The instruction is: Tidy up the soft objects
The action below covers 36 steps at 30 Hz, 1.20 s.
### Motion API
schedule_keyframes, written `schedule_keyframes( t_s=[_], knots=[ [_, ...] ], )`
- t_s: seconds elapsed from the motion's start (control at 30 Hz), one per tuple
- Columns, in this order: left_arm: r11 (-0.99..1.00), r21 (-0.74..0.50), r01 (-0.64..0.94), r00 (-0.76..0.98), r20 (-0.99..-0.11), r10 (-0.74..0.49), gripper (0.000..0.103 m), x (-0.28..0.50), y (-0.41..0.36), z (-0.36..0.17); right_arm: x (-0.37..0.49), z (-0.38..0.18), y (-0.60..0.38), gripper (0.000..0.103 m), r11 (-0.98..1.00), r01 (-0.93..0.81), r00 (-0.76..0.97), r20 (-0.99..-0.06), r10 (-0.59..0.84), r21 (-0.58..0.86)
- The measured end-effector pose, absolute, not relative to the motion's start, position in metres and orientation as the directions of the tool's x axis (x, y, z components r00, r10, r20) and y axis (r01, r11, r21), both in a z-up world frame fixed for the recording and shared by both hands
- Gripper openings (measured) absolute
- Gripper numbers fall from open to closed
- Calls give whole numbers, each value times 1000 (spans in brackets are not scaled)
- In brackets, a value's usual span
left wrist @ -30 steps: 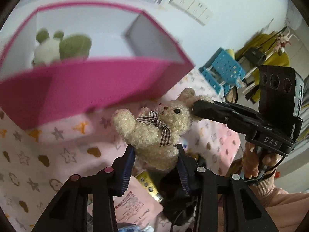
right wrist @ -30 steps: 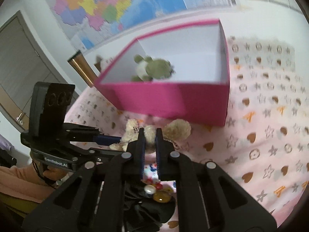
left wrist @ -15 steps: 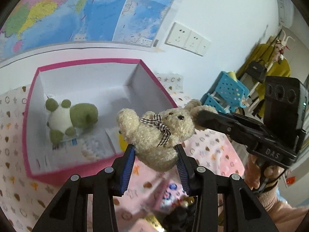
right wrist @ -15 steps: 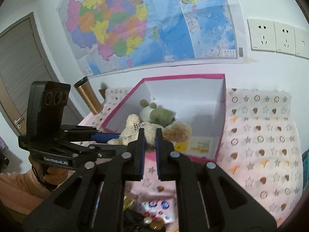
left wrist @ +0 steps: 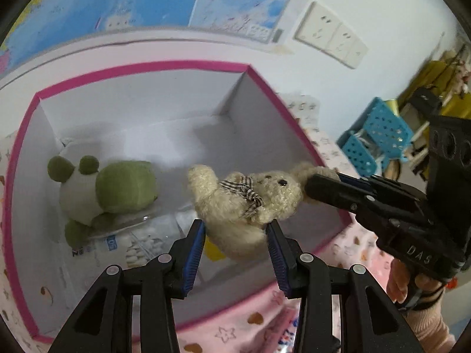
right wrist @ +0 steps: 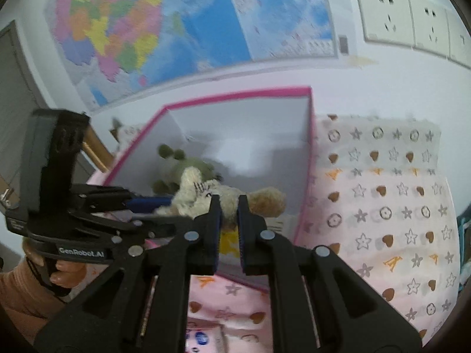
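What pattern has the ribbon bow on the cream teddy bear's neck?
Brown-and-white check on the ribbon bow; the left wrist view shows it best.

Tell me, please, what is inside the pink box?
A green plush toy lies in the pink box, on printed packets. What the cream teddy bear covers is hidden.

The cream teddy bear [left wrist: 244, 203], a second ago over the star-print cloth [right wrist: 391, 206] in front of the pink box [left wrist: 265, 82], now hangs above the box's white floor, at three o'clock from the green plush [left wrist: 112, 188]. The left hand-held gripper [left wrist: 235, 229] jaws are opening around its body; the right hand-held gripper [right wrist: 226, 206] jaws are opening at its ear.
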<state>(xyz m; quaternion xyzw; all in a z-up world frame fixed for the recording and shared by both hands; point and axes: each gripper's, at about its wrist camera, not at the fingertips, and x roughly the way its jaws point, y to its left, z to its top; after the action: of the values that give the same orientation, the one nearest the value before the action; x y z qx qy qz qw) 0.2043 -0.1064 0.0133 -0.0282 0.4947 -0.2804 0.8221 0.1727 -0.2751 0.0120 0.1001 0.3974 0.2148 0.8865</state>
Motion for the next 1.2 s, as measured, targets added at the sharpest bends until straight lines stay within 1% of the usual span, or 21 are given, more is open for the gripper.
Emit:
schedule_keyframes(
  t_s=[0.03,0.07,0.1,0.23,0.37,0.43,0.53,0.73,0.87,0.9,0.93,1.0,1.13,1.2],
  knots=[
    [846,-322,426,344,-807,-480,48,208,-107,9,174,7,-275,16,907,-278,598,-682,421,316],
    [847,-325,420,332,-814,-477,52,210,-108,6,175,5,-276,18,912,-269,597,-689,411,311],
    [852,-323,412,328,-820,-469,53,211,-108,3,175,2,-278,21,915,-253,593,-696,404,315],
    [863,-288,416,376,-809,-452,53,201,-105,9,162,12,-283,23,915,-259,622,-672,403,309],
    [847,-269,459,431,-766,-477,53,178,-91,29,141,30,-288,24,889,-299,628,-630,457,347],
    [841,-272,467,449,-747,-490,54,167,-82,38,129,40,-290,28,862,-330,618,-603,505,384],
    [830,-272,487,468,-721,-511,54,146,-71,47,112,53,-287,30,838,-364,611,-575,544,406],
    [794,-249,554,446,-717,-536,54,102,-65,45,76,71,-283,32,801,-416,586,-548,598,430],
    [765,-253,592,401,-732,-551,54,75,-70,32,53,69,-284,33,811,-415,573,-573,585,413],
    [758,-248,603,391,-736,-553,54,68,-71,29,48,65,-284,37,814,-413,561,-591,580,408],
    [752,-242,614,385,-740,-552,54,63,-73,26,41,57,-284,45,820,-408,540,-618,571,402],
    [733,-240,636,369,-740,-562,54,53,-76,20,31,43,-282,51,831,-396,511,-658,554,392],
    [716,-265,646,330,-748,-576,54,43,-77,7,17,1,-275,52,843,-363,414,-742,527,397],
    [706,-277,652,308,-754,-580,54,40,-80,1,15,-18,-274,52,838,-337,370,-758,537,429]
  ],
)
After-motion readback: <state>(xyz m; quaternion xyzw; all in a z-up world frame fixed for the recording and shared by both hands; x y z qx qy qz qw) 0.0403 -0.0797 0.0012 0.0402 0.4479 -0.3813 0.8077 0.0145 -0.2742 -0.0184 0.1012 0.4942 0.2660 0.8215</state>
